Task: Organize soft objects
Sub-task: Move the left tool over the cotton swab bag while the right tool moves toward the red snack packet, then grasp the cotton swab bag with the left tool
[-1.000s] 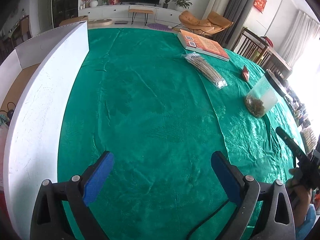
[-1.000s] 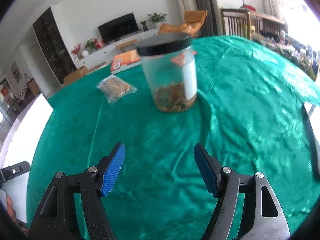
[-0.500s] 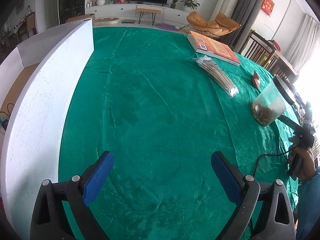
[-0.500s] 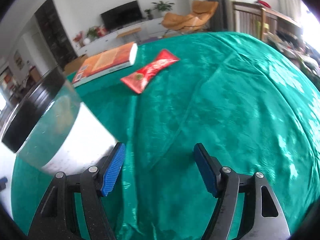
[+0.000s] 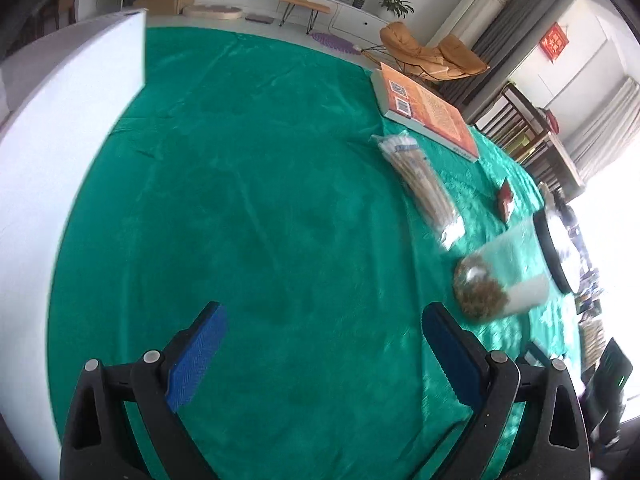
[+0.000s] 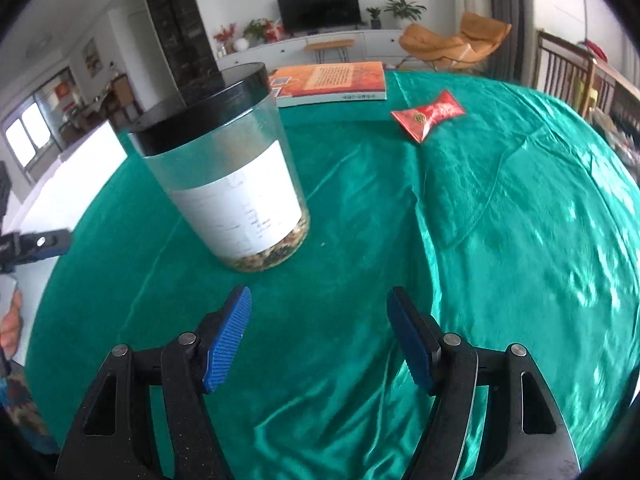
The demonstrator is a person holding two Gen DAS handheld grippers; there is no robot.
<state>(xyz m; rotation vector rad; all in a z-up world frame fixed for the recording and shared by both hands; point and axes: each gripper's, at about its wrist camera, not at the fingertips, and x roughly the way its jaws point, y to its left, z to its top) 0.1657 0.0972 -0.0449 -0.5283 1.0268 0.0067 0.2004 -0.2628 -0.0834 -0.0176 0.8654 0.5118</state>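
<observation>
Jar [image 6: 228, 168] upright on green-clothed worktop [image 6: 500, 240], just beyond right hand-held gripper [image 6: 318, 336], jaws wide, nothing between. Red packet [image 6: 428, 114] farther right, near book [image 6: 332, 84]. Left hand-held gripper [image 5: 322, 354] likewise wide and empty over bare cloth (blurred view); bag of sticks [image 5: 420, 188] between book and jar.
</observation>
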